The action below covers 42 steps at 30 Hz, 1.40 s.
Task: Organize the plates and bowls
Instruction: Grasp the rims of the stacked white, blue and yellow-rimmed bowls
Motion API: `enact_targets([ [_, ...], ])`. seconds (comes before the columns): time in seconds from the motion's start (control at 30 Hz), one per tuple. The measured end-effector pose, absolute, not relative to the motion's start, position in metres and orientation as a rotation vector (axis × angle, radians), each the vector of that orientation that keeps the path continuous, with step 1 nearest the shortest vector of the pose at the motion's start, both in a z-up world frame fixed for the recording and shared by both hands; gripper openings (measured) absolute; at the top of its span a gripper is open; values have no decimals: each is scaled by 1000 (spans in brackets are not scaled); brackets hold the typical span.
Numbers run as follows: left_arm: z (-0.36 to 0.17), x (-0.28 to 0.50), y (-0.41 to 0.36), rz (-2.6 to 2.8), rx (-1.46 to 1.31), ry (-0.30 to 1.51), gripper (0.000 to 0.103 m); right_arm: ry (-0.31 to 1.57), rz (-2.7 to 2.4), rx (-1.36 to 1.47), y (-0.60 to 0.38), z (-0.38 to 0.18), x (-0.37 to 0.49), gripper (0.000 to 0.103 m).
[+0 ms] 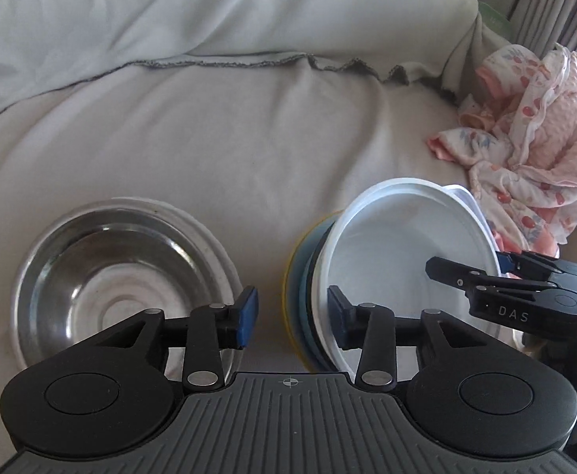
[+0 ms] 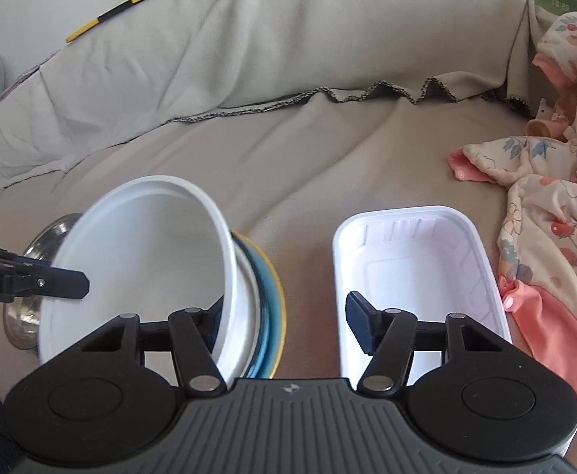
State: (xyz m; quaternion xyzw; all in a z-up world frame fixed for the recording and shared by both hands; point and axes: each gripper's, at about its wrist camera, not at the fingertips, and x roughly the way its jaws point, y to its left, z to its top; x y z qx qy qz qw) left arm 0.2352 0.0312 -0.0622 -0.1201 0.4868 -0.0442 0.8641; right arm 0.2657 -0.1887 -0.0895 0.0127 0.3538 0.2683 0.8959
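A white bowl (image 1: pixel 399 245) lies tilted on a stack of a white, a blue and a yellow plate (image 1: pixel 300 300) on the sofa; the bowl (image 2: pixel 146 237) and the plates (image 2: pixel 272 300) also show in the right wrist view. A steel bowl (image 1: pixel 106 272) sits on a white plate (image 1: pixel 209 233) to the left. My left gripper (image 1: pixel 292 316) is open and empty between the two piles. My right gripper (image 2: pixel 284 316) is open; its left finger is inside the white bowl's rim, its right finger over a white rectangular tray (image 2: pixel 418 260). In the left wrist view it (image 1: pixel 466 272) straddles that rim.
A beige cover drapes the sofa seat (image 1: pixel 249 138) and back cushions (image 2: pixel 288 39). A pile of pink flowered baby clothes (image 1: pixel 533 126) lies at the right, also seen in the right wrist view (image 2: pixel 557 181). Curtains (image 1: pixel 557 0) hang at the far right.
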Motion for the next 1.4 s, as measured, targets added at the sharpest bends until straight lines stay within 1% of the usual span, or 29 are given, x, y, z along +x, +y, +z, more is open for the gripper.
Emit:
enact_targets([
  [0.1, -68, 246, 31, -113, -288, 1040, 50, 773, 580, 73, -196, -96, 280, 60],
  [0.27, -83, 255, 29, -141, -332, 1090, 51, 776, 597, 66, -195, -102, 284, 60],
  [0.33, -87, 255, 27, -146, -336, 1096, 47, 784, 605, 93, -196, -102, 286, 59],
  [0.37, -89, 255, 25, -145, -338, 1103, 48, 792, 611, 110, -197, -102, 286, 59],
  [0.47, -95, 256, 24, -179, -366, 1120, 56, 824, 652, 145, -197, -104, 286, 59],
  [0.53, -97, 258, 27, -197, -416, 1127, 65, 830, 656, 148, -196, -104, 286, 59],
  [0.6, -96, 259, 30, -219, -459, 1131, 70, 841, 670, 152, -194, -105, 286, 59],
  [0.63, -95, 260, 29, -227, -466, 1132, 71, 851, 679, 160, -194, -106, 287, 59],
  [0.77, -98, 262, 24, -225, -431, 1141, 71, 902, 696, 211, -191, -110, 291, 59],
  [0.9, -106, 264, 27, -242, -480, 1158, 70, 880, 667, 250, -202, -97, 287, 59],
  [1.0, -106, 264, 30, -243, -494, 1156, 70, 914, 685, 278, -208, -93, 283, 59],
  [1.13, -106, 262, 31, -244, -493, 1153, 68, 1000, 694, 285, -206, -107, 281, 59],
  [1.27, -106, 261, 32, -238, -490, 1156, 67, 1051, 675, 313, -204, -122, 286, 59],
  [1.33, -105, 262, 30, -233, -485, 1157, 67, 1046, 677, 328, -203, -125, 291, 58],
  [1.4, -105, 263, 28, -223, -477, 1156, 67, 986, 645, 293, -200, -118, 292, 58],
])
